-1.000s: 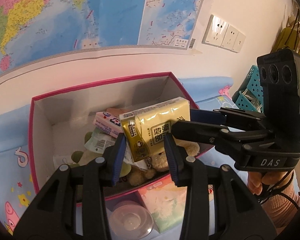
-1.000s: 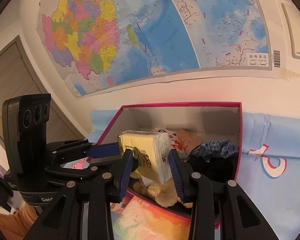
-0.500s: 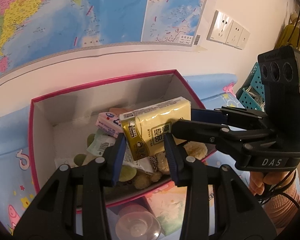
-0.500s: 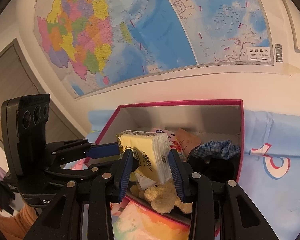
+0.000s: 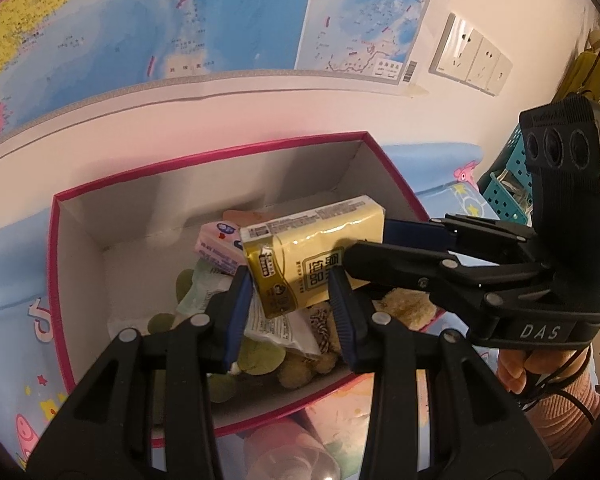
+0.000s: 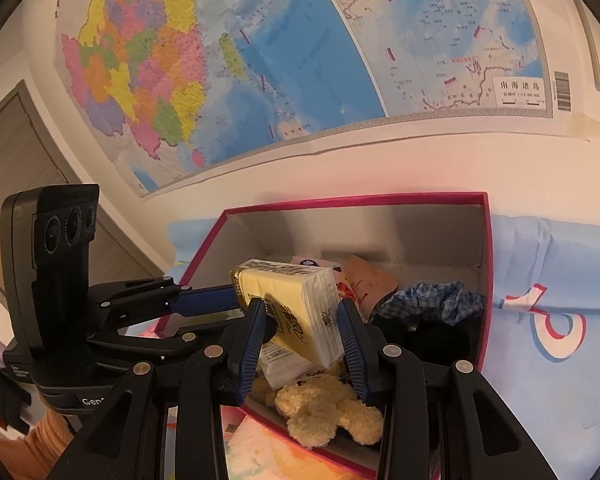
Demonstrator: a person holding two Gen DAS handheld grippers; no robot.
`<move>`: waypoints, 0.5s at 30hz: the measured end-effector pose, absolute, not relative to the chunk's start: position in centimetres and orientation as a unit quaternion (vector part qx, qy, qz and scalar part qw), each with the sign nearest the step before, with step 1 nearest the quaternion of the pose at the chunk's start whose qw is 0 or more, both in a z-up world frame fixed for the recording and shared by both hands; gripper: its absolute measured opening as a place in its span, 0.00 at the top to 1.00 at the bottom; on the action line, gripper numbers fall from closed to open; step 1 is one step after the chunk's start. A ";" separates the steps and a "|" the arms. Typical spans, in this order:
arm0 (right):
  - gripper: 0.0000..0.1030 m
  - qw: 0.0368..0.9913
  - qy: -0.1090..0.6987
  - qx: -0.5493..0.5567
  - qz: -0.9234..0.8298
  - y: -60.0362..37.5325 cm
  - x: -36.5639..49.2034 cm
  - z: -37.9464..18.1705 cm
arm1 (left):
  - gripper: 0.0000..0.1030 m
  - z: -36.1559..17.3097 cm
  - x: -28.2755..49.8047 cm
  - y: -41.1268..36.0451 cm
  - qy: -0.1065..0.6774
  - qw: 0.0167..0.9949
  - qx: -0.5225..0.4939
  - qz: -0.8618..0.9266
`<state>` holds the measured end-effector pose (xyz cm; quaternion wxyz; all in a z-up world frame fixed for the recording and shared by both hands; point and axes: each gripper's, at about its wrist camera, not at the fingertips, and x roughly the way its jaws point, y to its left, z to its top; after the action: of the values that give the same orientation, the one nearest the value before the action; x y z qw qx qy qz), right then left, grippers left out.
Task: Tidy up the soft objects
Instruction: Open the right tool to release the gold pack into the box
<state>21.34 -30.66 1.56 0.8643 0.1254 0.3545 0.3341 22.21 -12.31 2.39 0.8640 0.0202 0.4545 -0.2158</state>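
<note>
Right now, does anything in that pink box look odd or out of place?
Nothing looks spilled or damaged. The one oddity: the yellow tissue pack hangs tilted above the pink box, gripped at both ends by the left gripper and right gripper, over a loose jumble including a teddy bear.

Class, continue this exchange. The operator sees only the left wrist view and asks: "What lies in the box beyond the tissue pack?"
Observer: A blue checked cloth, bunched at the right end of the box.
Operator: Is the right gripper closed on the pack?
Observer: Yes, both its pads press on the pack's sides.
Operator: What is the tan fluff under the pack?
Observer: A teddy bear, lying against the box's near wall.
</note>
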 end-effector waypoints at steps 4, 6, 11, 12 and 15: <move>0.62 0.868 0.361 0.124 0.318 -30.4 21.9 1.1 | 0.61 2.0 22.6 -12.2 0.460 0.863 0.017 -0.206; 0.58 0.869 0.362 0.126 0.313 -30.4 21.9 0.9 | 0.61 2.0 22.6 -12.0 0.459 0.866 0.016 -0.198; 0.51 0.877 0.353 0.116 0.303 -30.9 21.1 1.0 | 0.53 2.6 21.4 -11.2 0.436 0.880 0.017 -0.188; 0.50 0.879 0.351 0.114 0.302 -31.0 20.8 1.1 | 0.50 2.9 20.8 -10.8 0.427 0.886 0.015 -0.183; 0.47 0.887 0.340 0.100 0.296 -31.3 19.4 1.5 | 0.40 3.5 19.3 -10.1 0.406 0.896 0.016 -0.179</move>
<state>19.44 -31.34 1.46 0.8871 0.1003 0.3398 0.2958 19.35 -10.15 3.53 0.8962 0.0164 0.4055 -0.1793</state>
